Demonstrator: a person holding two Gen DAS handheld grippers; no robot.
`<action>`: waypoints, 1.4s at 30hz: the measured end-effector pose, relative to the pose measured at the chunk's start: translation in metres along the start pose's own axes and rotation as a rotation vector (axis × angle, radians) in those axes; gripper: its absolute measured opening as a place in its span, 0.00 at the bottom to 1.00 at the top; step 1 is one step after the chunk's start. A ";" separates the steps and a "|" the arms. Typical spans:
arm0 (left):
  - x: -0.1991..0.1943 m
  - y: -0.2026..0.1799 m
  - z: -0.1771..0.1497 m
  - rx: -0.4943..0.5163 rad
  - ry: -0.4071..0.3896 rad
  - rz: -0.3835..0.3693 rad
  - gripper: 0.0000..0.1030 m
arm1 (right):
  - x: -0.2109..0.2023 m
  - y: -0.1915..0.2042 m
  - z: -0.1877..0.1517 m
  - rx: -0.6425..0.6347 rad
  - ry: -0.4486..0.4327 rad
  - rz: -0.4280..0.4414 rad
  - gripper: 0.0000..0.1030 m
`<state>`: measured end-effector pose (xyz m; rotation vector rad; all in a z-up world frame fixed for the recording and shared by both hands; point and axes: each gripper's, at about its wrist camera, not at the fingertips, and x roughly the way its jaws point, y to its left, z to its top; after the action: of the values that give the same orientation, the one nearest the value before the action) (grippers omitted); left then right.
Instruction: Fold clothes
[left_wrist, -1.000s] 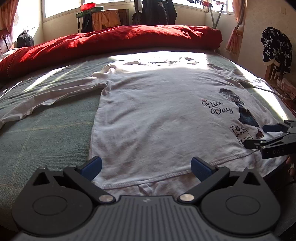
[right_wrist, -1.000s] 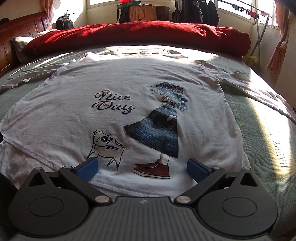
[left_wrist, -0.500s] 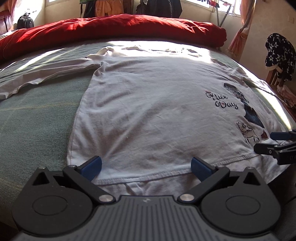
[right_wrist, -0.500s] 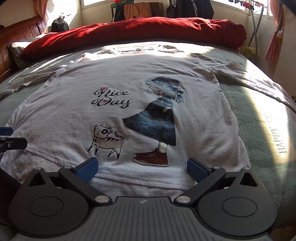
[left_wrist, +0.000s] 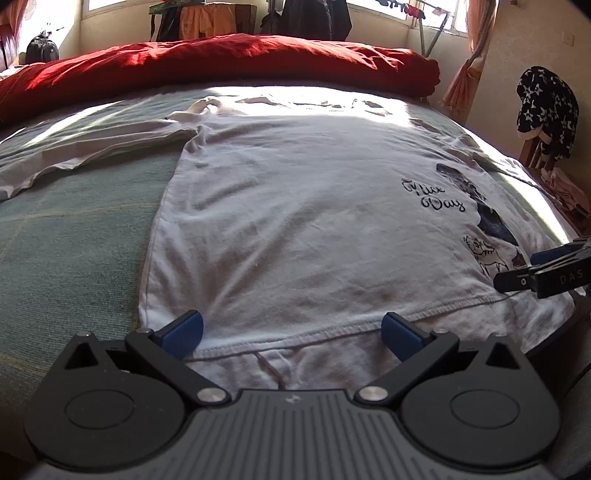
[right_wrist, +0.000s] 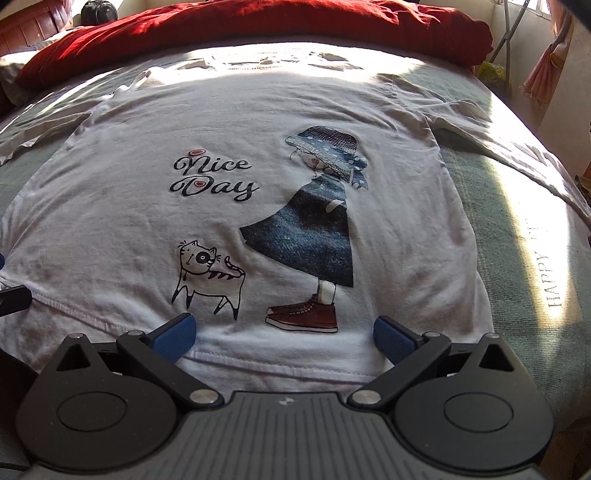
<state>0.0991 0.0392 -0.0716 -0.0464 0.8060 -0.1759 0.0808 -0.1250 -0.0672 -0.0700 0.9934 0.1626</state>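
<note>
A white long-sleeved shirt (left_wrist: 295, 206) printed with "Nice Day", a girl and a cat lies face up and spread flat on the bed (left_wrist: 66, 251), hem toward me. My left gripper (left_wrist: 291, 332) stands open over the left part of the hem, its blue pads on either side of the cloth edge. In the right wrist view the same shirt (right_wrist: 258, 122) fills the frame, and my right gripper (right_wrist: 282, 332) is open over the hem below the printed shoe. The right gripper's fingers (left_wrist: 546, 269) show at the right edge of the left wrist view.
A red duvet (left_wrist: 221, 62) is bunched along the far side of the bed. The shirt's left sleeve (left_wrist: 74, 151) stretches left over the green sheet, its right sleeve (right_wrist: 517, 151) stretches right. A star-patterned garment (left_wrist: 546, 110) hangs on a chair right of the bed.
Both grippers have dropped lower and moved in toward the hem, so the shirt looks larger. Both stay open and the shirt has not shifted.
</note>
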 end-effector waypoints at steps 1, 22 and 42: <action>0.000 0.000 0.000 -0.005 -0.001 0.000 0.99 | 0.000 0.000 0.001 0.000 0.003 -0.001 1.00; -0.007 0.011 0.039 -0.112 0.011 0.013 0.99 | -0.017 -0.019 0.065 -0.032 -0.160 0.199 1.00; 0.185 0.074 0.222 -0.424 0.115 -0.090 0.99 | 0.064 -0.034 0.122 0.008 -0.219 0.397 1.00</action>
<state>0.3954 0.0745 -0.0583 -0.4764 0.9461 -0.0905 0.2217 -0.1356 -0.0551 0.1518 0.7797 0.5190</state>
